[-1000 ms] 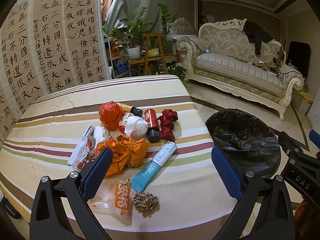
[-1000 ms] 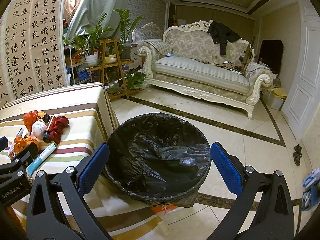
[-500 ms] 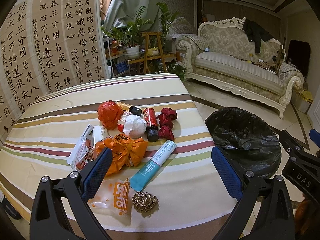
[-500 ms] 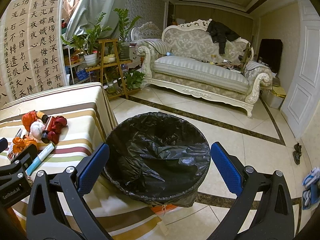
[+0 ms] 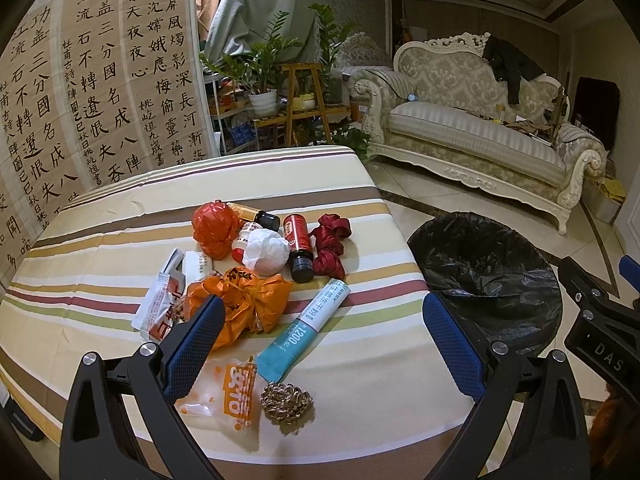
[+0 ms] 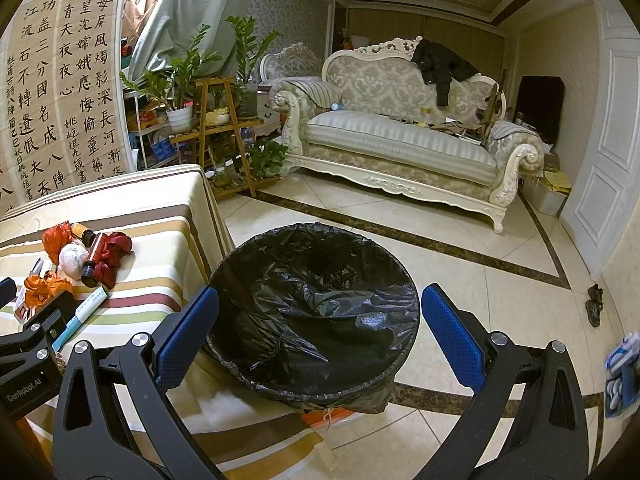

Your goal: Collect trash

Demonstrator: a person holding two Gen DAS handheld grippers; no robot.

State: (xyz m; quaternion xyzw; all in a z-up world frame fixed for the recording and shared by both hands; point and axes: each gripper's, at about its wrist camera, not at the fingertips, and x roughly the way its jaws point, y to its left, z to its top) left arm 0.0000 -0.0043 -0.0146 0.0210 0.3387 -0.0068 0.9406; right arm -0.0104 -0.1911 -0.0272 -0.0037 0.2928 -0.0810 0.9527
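Trash lies on the striped table (image 5: pixel 120 216): an orange bag (image 5: pixel 248 304), a teal tube (image 5: pixel 310 324), a white wad (image 5: pixel 266 250), a red bottle (image 5: pixel 298 246), red ribbon (image 5: pixel 330 242), a red bag (image 5: pixel 214 226), a printed wrapper (image 5: pixel 228 394) and a metal scourer (image 5: pixel 286 402). My left gripper (image 5: pixel 320 340) hangs open above the table's near edge, empty. A bin lined with a black bag (image 6: pixel 312 300) stands on the floor right of the table. My right gripper (image 6: pixel 316 336) is open above the bin's near rim, holding nothing.
A white sachet (image 5: pixel 160 300) lies left of the orange bag. A cream sofa (image 6: pixel 400 140) stands at the back, with a plant stand (image 6: pixel 216 120) beside it. A calligraphy screen (image 5: pixel 80 100) rises behind the table. Tiled floor (image 6: pixel 480 280) spreads right of the bin.
Both grippers have drifted slightly back and up, so the trash and the bin sit a little farther off. Nothing was grasped or moved.
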